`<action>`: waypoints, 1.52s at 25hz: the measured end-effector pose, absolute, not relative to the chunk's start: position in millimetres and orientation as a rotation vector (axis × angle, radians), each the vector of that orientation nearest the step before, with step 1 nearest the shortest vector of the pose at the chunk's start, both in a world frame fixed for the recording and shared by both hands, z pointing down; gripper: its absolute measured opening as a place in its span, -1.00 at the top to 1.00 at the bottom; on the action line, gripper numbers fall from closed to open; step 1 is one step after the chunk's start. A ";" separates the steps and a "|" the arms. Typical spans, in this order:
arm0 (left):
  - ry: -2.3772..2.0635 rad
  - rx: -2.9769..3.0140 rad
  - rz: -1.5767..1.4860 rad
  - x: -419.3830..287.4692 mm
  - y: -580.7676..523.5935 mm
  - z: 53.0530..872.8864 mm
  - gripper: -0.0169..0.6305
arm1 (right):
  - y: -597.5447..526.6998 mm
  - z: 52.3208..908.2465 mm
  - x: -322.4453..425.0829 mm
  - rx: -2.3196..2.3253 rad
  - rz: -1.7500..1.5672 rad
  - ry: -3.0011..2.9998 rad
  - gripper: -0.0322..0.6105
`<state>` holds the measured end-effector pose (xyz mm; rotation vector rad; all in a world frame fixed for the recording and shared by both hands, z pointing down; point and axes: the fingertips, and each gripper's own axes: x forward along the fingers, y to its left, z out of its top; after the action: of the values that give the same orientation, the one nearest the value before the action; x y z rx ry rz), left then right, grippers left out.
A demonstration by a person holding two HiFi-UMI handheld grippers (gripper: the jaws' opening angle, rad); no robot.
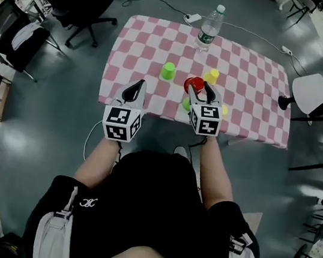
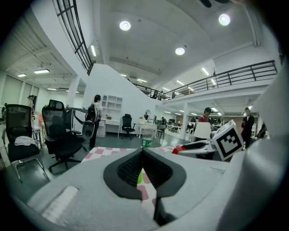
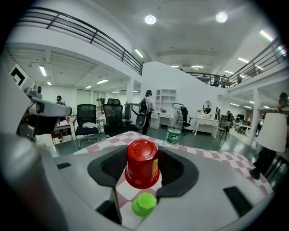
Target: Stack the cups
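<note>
- The red cup [image 3: 142,163] is upside down, its closed base up and its long axis upright. It sits between the jaws of the right tool [image 3: 143,155], whose pads pinch its two sides.
- The near green cup [image 3: 144,204] stands upside down on the table [image 1: 254,79]. In the right gripper view it lies just below the red cup, on the person's side of it. It is close to the red cup's rim but apart from it.
- Judgement: to cap that cup, the red cup has to come back toward the person and down, with its axis kept upright.
- The far green cup [image 1: 168,70] stands further out on the table, to the left of the red cup.
- The left tool [image 2: 142,155] has its jaws pressed together on nothing and is at the table's near edge. The right tool is the nearer one to both green cups.
</note>
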<state>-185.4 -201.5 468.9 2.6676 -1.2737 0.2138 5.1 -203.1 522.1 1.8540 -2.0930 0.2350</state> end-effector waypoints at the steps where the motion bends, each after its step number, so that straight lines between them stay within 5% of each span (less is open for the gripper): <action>1: -1.265 2.671 0.214 -181.7 -201.3 469.0 0.90 | -200.1 523.9 12.2 1.868 0.243 -2.078 0.24; 38: -1.188 2.671 0.317 -150.0 -195.5 491.6 0.90 | -168.7 610.9 66.3 1.908 0.436 -1.952 0.23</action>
<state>-150.0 -195.5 491.6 2.6714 -1.1876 0.3168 66.3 -168.7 610.9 1.9081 -1.9519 0.4361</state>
